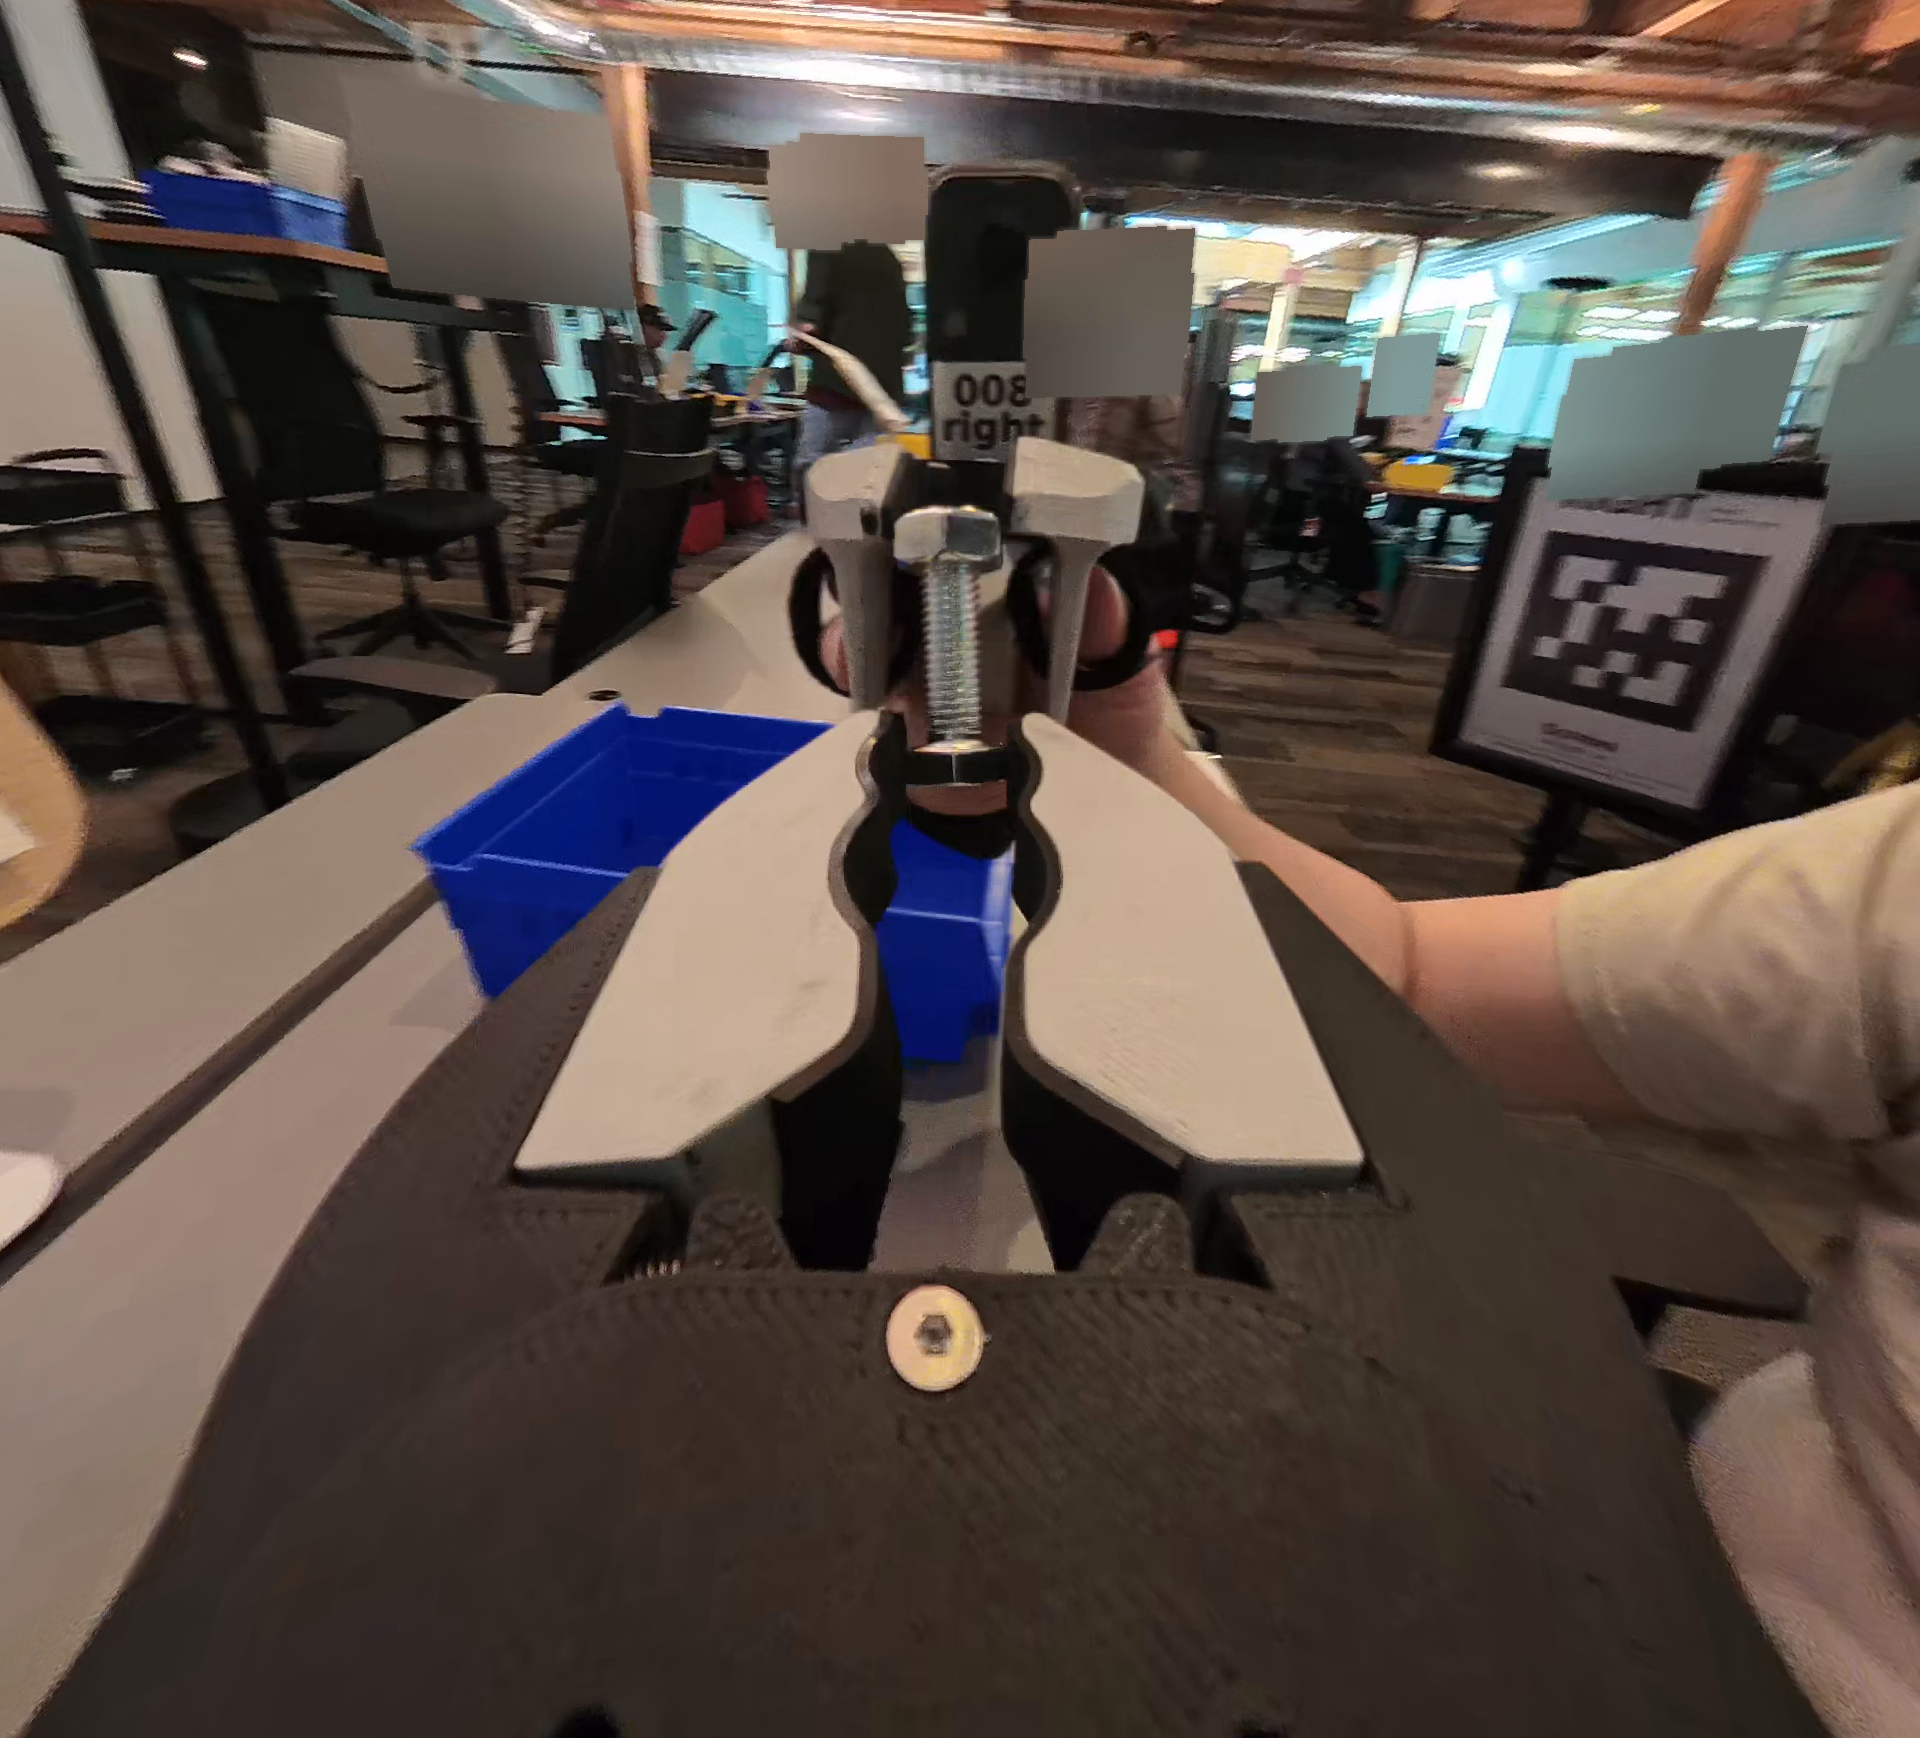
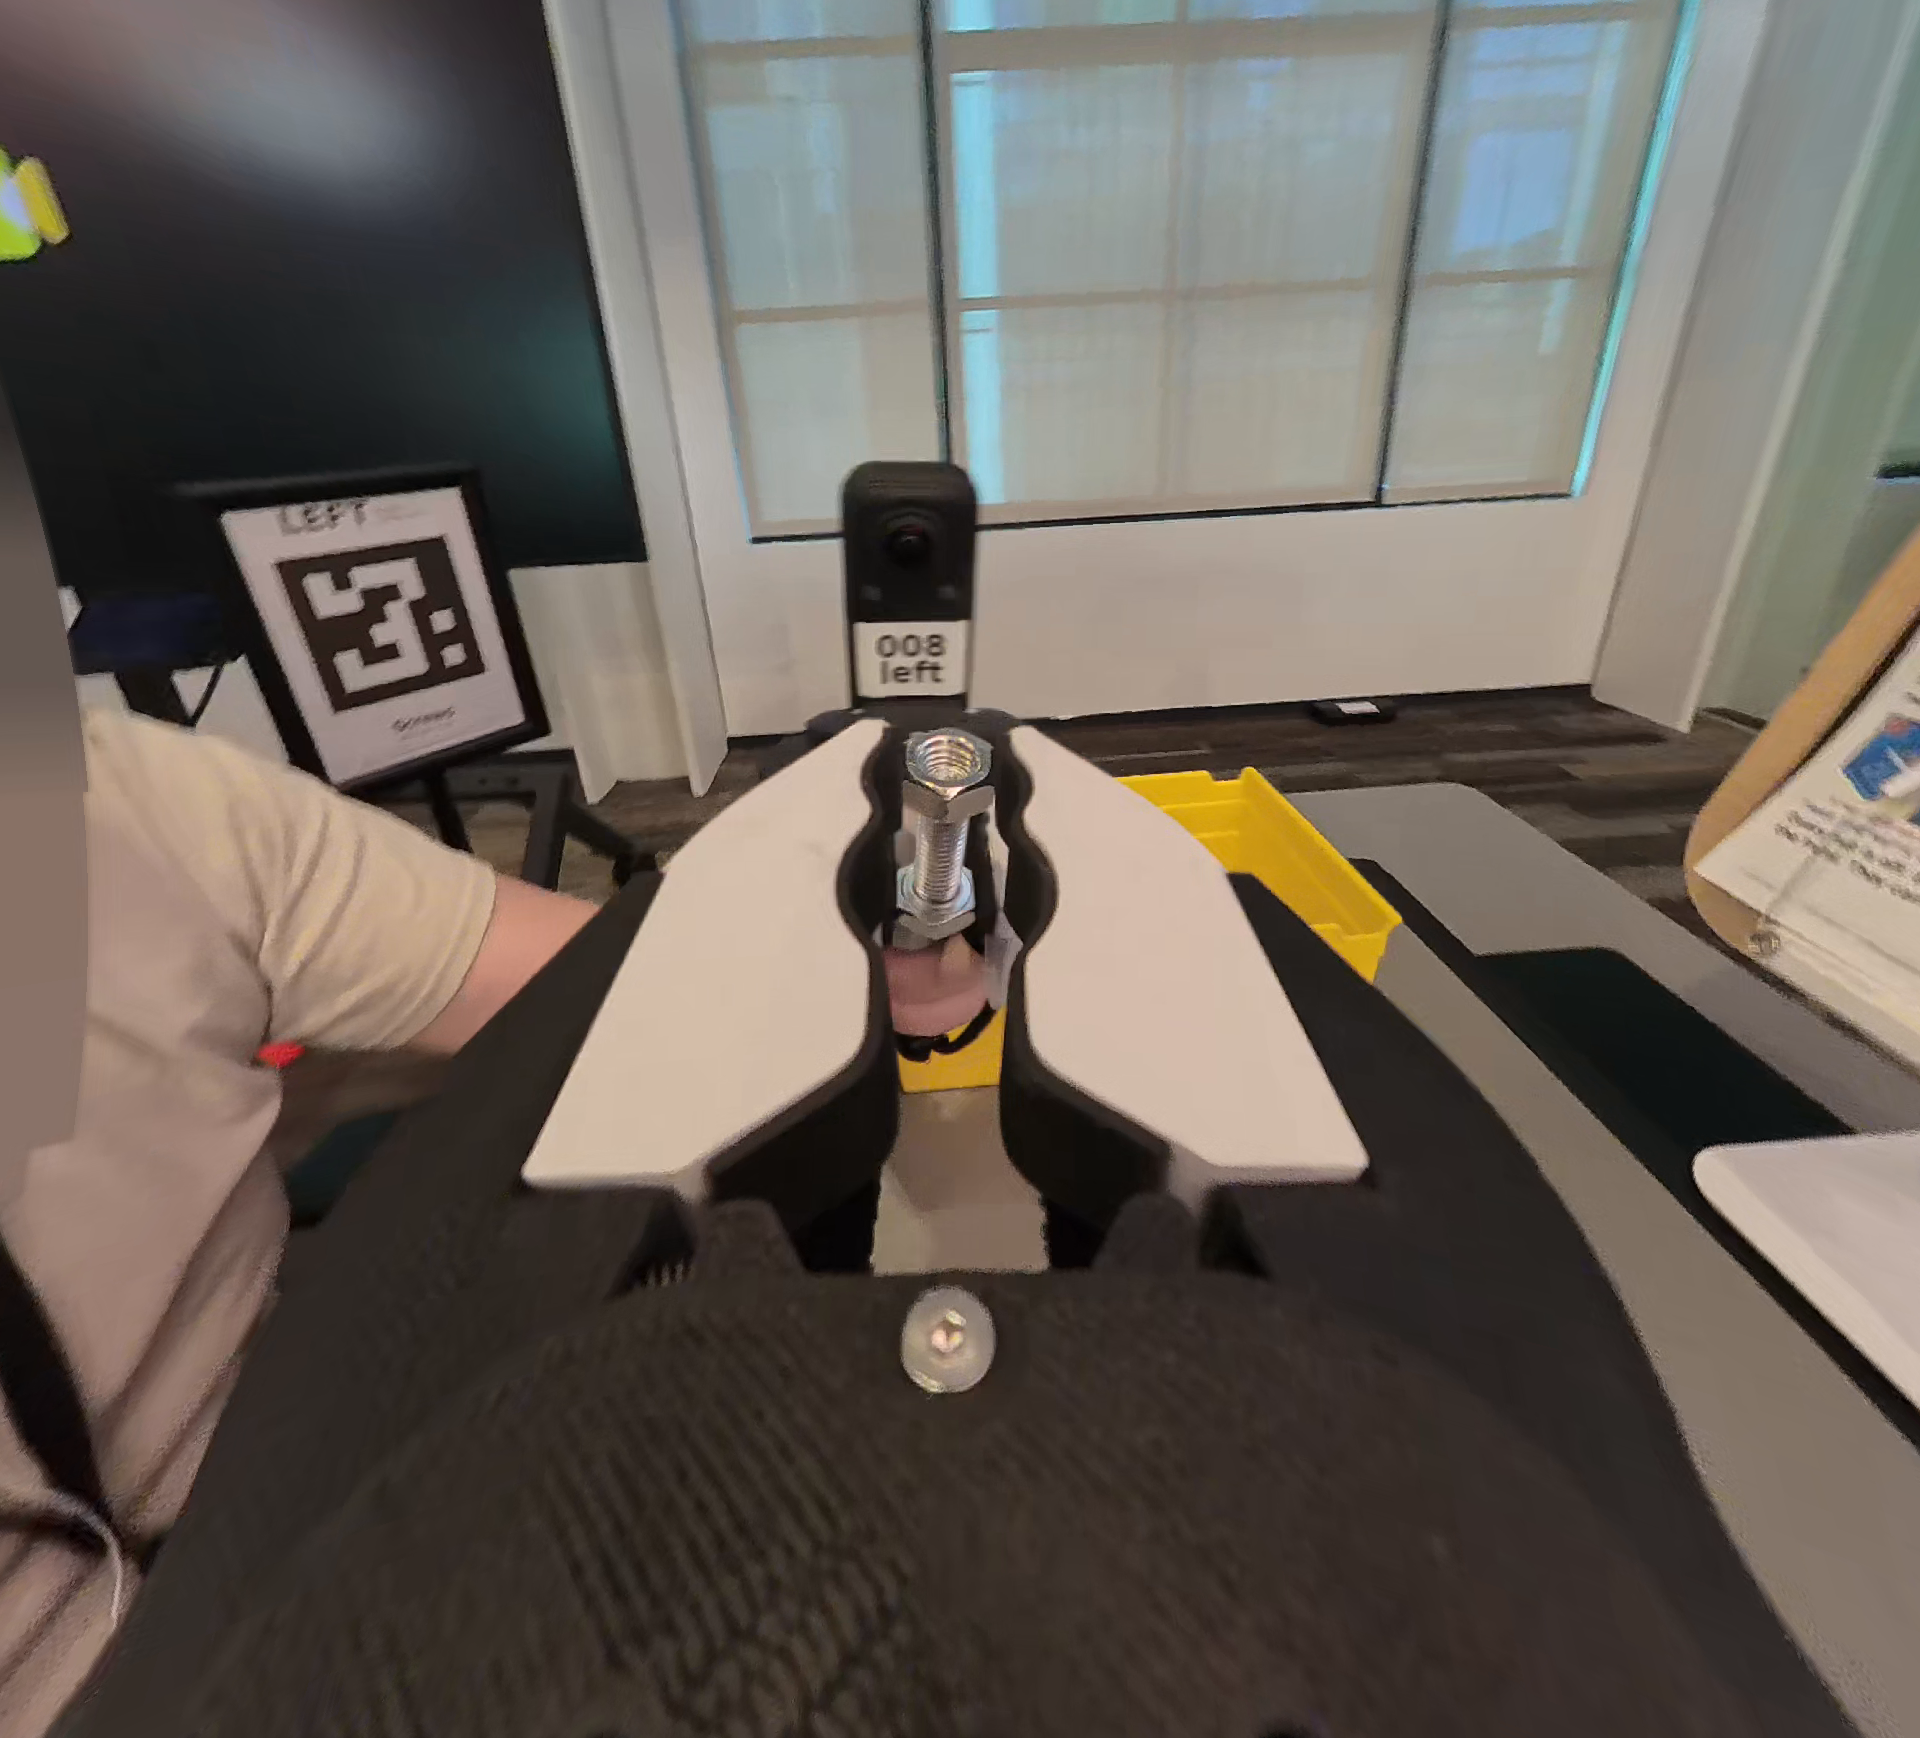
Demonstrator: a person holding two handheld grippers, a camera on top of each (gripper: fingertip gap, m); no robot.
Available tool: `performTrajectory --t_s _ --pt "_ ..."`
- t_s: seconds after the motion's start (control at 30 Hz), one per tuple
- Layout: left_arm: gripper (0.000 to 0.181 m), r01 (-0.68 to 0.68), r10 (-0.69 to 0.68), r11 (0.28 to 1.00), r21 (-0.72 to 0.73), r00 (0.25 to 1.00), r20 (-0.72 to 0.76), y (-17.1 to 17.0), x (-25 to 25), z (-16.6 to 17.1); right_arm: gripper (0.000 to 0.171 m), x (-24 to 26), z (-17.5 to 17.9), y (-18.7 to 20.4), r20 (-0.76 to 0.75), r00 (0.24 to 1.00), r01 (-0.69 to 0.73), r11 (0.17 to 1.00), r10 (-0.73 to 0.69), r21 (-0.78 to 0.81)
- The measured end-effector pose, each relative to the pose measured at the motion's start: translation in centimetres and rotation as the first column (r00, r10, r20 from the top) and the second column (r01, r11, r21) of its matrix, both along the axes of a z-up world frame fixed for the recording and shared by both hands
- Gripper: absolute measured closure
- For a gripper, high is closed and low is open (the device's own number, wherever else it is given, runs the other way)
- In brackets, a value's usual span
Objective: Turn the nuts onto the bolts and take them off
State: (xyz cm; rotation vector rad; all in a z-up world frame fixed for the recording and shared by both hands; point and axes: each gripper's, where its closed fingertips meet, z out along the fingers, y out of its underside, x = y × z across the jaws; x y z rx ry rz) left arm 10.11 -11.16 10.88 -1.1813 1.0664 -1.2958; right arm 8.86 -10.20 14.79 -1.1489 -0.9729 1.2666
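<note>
**Two grippers meet over one bolt**

The left gripper [image 1: 954, 758] is closed on a nut [image 1: 954, 766] pinched between its tips, and the threaded end of the bolt [image 1: 952, 639] sits in that nut. The right gripper [image 1: 971, 535], facing it from the far side, clamps the bolt by its six-sided head (the shank runs straight between the two tools, held in the air).

In the right wrist view, the right gripper [image 2: 940, 899] grips the bolt [image 2: 935, 852] near its head, and the nut [image 2: 948, 769] shows at the far end with its threaded hole open toward the camera.

A blue bin [image 1: 582, 841] rests on the grey table [image 1: 187, 940] below and behind the left gripper; a yellow bin [image 2: 1278, 857] stands on the table beyond the right one.
</note>
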Motion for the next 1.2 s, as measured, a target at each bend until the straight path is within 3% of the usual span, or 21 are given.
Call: performTrajectory --t_s 0.17,0.47,0.6,1.0,1.2 --pt "0.163 -0.213 0.216 0.972 0.100 0.976 -0.027 2.1 -0.7 0.0 0.153 -0.4 -0.1 1.9 -0.063 0.994 0.083 0.985 -0.094 -0.152" --pt "0.163 -0.458 0.502 0.842 0.286 0.858 -0.105 4.3 -1.2 -0.9 0.153 -0.3 -1.0 3.8 -0.022 0.953 0.290 0.933 -0.301 -0.211" --pt "0.163 -0.479 0.528 0.826 0.298 0.842 -0.109 4.6 -1.2 -1.1 0.153 -0.3 -1.2 4.1 -0.018 0.935 0.341 0.914 -0.353 -0.221" --pt "0.163 -0.434 0.467 0.865 0.252 0.880 -0.088 3.9 -1.2 -0.5 0.153 -0.3 -0.7 3.4 0.001 0.943 0.326 0.926 -0.332 -0.190" --pt "0.163 -0.468 0.534 0.803 0.368 0.840 -0.098 4.2 -1.2 -0.8 0.153 0.0 -1.2 3.4 0.063 0.947 0.321 0.922 -0.315 -0.216"
